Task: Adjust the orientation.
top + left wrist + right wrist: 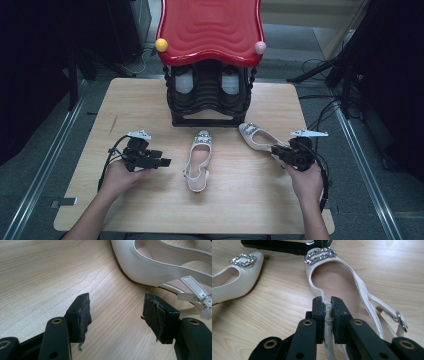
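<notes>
On the wooden counter (150, 100), a black shoe rack (209, 95) with red top stands at the far edge. Two white slingback shoes lie just before the rack. Right gripper (327, 302) pinches the side wall of the right shoe (337, 280); left gripper (116, 312), jaws spread and empty, sits beside the left shoe (160, 267).

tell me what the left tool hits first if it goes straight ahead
Probably the white shoe lying in the middle of the table. The open left tool points toward its side, with bare wood between them.
</notes>
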{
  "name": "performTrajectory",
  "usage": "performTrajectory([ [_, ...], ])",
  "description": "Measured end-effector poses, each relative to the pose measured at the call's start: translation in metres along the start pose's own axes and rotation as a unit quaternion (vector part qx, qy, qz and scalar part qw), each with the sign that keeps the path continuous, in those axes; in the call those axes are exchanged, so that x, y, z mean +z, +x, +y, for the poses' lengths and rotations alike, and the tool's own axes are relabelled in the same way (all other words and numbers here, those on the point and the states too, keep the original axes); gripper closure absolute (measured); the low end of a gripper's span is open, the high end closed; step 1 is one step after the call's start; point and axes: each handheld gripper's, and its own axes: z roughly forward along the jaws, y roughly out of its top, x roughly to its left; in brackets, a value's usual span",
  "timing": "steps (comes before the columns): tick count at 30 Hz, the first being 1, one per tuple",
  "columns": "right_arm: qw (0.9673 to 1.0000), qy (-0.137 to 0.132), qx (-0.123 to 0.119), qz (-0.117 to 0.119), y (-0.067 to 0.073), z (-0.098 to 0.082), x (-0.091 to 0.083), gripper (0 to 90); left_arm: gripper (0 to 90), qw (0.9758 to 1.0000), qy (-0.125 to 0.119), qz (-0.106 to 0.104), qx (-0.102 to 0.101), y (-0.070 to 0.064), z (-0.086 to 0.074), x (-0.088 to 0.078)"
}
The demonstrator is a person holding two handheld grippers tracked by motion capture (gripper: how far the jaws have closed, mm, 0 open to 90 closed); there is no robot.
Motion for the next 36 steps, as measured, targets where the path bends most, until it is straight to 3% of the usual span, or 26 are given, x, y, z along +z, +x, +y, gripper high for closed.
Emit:
performTrajectory([
  [3,0.9996,-0.016,-0.020,0.011,-0.005,0.001,0.002,70.8,39.0,1.0000,0.001,-0.002,0.002,-0.001,0.000,0.001],
  [8,0.9991,-0.009,-0.031,0.029,-0.009,0.007,0.016,67.5,39.0,1.0000,0.001,0.001,0.001,-0.001,0.000,0.001],
  [11,0.9987,0.009,-0.041,0.027,-0.007,0.008,0.029,69.8,39.1,1.0000,-0.001,0.001,0.000,-0.001,0.000,0.000],
  [15,0.9987,0.025,-0.035,0.028,-0.007,0.008,0.042,74.4,39.1,1.0000,0.001,0.000,0.001,-0.001,0.000,0.001],
  [18,0.9982,0.033,-0.035,0.037,-0.008,0.008,0.047,81.3,39.0,1.0000,0.000,0.000,0.000,-0.001,0.000,0.001],
  [21,0.9984,0.034,-0.033,0.029,-0.007,0.009,0.046,85.9,39.0,1.0000,0.000,0.000,0.000,-0.001,0.000,0.000],
  [26,0.9994,0.011,-0.028,0.020,0.003,0.013,0.029,88.6,39.1,1.0000,-0.003,-0.001,0.000,0.000,0.000,0.000],
  [28,0.9991,0.012,-0.038,0.012,0.011,0.013,0.024,88.7,39.1,1.0000,-0.004,-0.001,-0.001,-0.001,0.000,0.001],
  [36,0.9979,0.027,-0.053,0.025,0.043,0.013,0.021,88.7,39.1,1.0000,-0.005,-0.003,0.002,-0.002,0.001,0.000],
])
